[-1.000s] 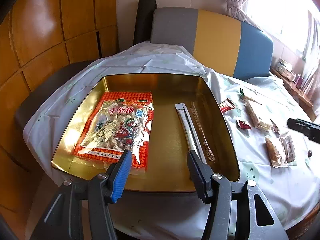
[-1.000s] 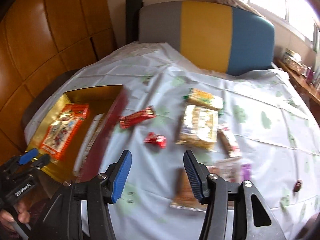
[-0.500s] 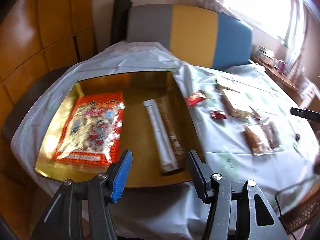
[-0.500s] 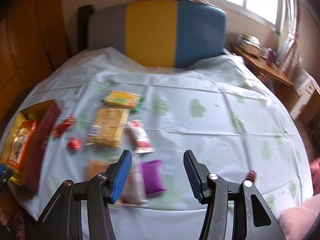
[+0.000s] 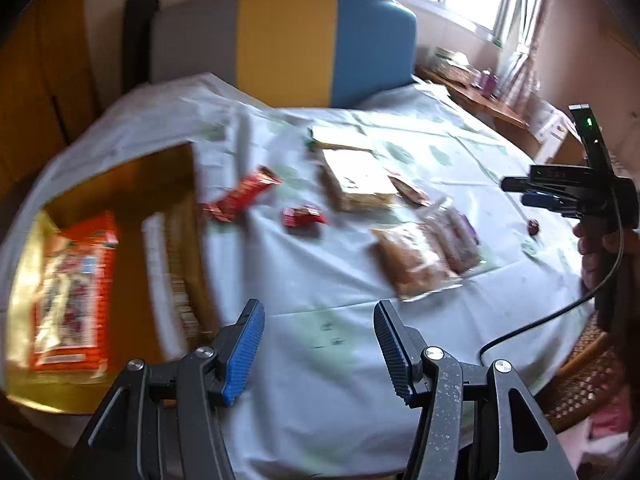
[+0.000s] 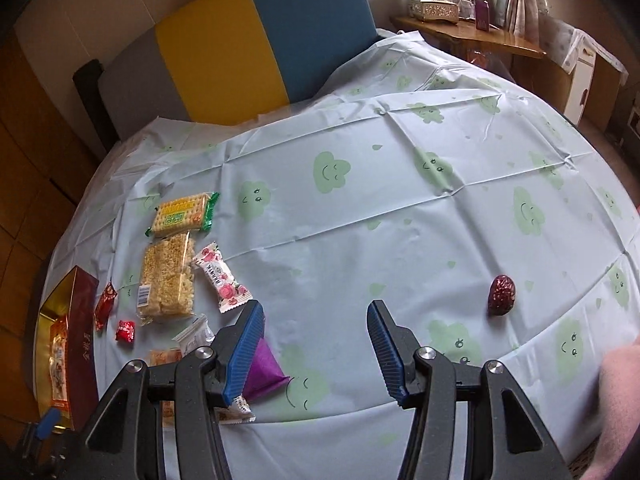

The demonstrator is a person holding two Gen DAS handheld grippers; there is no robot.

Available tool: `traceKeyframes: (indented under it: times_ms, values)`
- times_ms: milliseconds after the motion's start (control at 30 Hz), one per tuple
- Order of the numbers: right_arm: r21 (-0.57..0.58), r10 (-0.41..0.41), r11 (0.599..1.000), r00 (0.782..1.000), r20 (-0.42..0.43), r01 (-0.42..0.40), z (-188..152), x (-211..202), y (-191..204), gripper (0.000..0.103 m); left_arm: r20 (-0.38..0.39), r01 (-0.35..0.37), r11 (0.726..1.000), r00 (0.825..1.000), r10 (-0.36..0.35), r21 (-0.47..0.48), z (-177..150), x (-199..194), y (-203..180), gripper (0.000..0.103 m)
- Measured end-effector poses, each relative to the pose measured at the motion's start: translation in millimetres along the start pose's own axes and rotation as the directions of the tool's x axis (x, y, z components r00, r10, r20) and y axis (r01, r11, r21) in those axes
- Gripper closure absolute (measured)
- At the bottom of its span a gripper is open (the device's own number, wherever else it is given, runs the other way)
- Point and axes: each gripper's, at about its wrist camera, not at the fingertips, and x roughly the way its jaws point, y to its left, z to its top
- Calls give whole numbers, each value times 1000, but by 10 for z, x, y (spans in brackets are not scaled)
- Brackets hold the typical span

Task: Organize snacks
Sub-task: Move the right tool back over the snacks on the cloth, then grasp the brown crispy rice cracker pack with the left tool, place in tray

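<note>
A gold tin box at the table's left holds an orange snack bag and a long white packet; it also shows in the right wrist view. Loose snacks lie on the pale green cloth: a rice cracker pack, a green-edged biscuit pack, a rose-print candy, red candies, a purple packet and a dried red date. My left gripper is open and empty above the cloth. My right gripper is open and empty, its left finger over the purple packet.
A grey, yellow and blue chair back stands behind the round table. A wooden side shelf with boxes is at the far right. The right gripper and the hand holding it show at the right of the left wrist view.
Both grippers have swung to the right. The left view has moved off the tin toward the loose snacks. The right view now takes in the date and the table's right side.
</note>
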Motion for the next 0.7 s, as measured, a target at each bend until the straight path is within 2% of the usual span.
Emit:
traceKeyframes:
  times_ms: [200, 300, 433, 700]
  values:
    - [-35, 4, 999, 1000, 1, -3, -15, 7, 82, 48, -73, 45, 998, 996, -42, 40, 141, 345, -327, 45]
    - [-36, 11, 999, 1000, -1, -11, -12, 9, 78, 48, -103, 64, 997, 993, -59, 48, 208, 517, -486, 32]
    - [-31, 21, 999, 1000, 0, -21, -4, 2, 76, 48, -134, 81, 995, 988, -74, 55, 295, 718, -668, 26]
    - [-24, 34, 999, 999, -17, -35, 5, 32, 72, 48, -161, 47, 997, 986, -35, 69, 421, 1058, -876, 26]
